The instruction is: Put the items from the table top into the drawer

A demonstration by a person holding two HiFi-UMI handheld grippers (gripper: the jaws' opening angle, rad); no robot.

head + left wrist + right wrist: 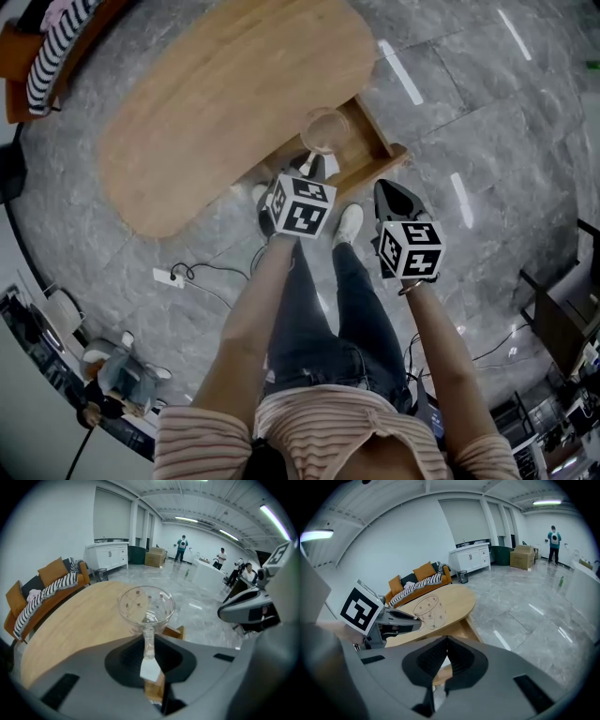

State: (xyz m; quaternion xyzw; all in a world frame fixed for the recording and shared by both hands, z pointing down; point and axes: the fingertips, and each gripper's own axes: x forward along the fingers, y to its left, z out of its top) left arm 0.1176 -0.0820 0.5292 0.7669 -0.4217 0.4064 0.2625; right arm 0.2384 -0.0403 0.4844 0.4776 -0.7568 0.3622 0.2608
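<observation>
Surface: oval, wooden, drawer open at one end.
Glass: stemmed, above the drawer.
Left tongs: clenched on its stem.
Right tongs: clenched, empty.
Room: grey tiled floor, sofa.

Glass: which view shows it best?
Left gripper view: the glass fills the centre, stem pinched by the left gripper. Head view shows it only from above; right gripper view, a faint side outline.

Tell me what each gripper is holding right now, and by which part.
The left gripper holds a clear stemmed glass by its stem, bowl ahead of the jaws. The right gripper is shut and holds nothing.
</observation>
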